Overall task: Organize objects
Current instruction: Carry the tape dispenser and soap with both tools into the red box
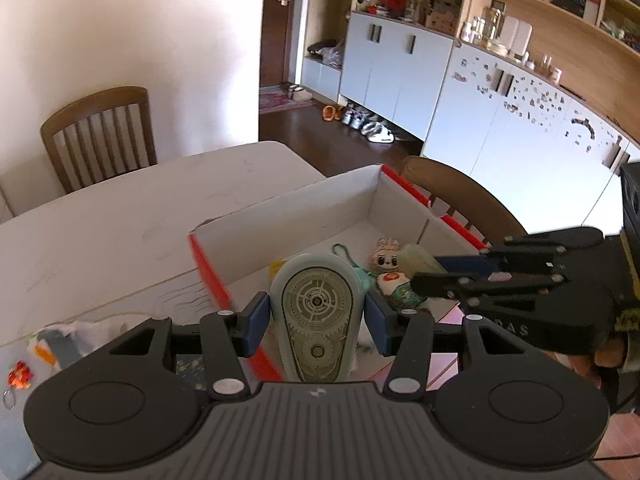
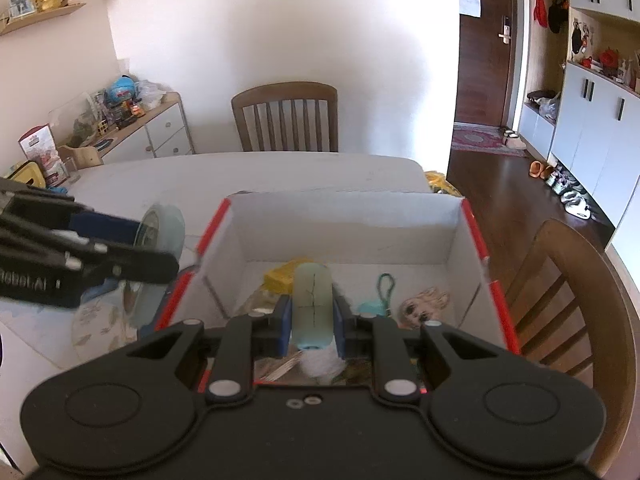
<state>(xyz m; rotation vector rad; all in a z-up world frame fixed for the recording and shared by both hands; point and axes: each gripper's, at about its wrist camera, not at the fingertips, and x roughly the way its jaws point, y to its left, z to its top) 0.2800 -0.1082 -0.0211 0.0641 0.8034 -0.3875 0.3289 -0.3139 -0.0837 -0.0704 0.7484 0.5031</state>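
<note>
2 grippers are in your hands, each closed on an item above the open box [image 2: 352, 216], a white cardboard carton with red edges standing on the pale table [image 1: 120, 216]. Your left gripper [image 1: 318, 320] clamps a pale blue teardrop-shaped device [image 1: 318, 312] with a gear-patterned face between its blue pads [image 1: 256, 320], jaws partly apart to the width of the device; the device hangs over the near left rim of the box. Your right gripper [image 2: 312, 320] pinches a pale green cylindrical object [image 2: 312, 300] with its jaws narrow, pads touching both sides; this object sits over the box interior. Inside the box lie a yellow item [image 2: 280, 276], a teal keychain with a cord loop [image 2: 376, 300] and a small doll-faced toy [image 2: 424, 306]. From the left wrist view, the right gripper enters from the right edge. 2 wooden chairs [image 2: 286, 116] stand by the table. White cabinets [image 1: 400, 68] line the far wall.
</note>
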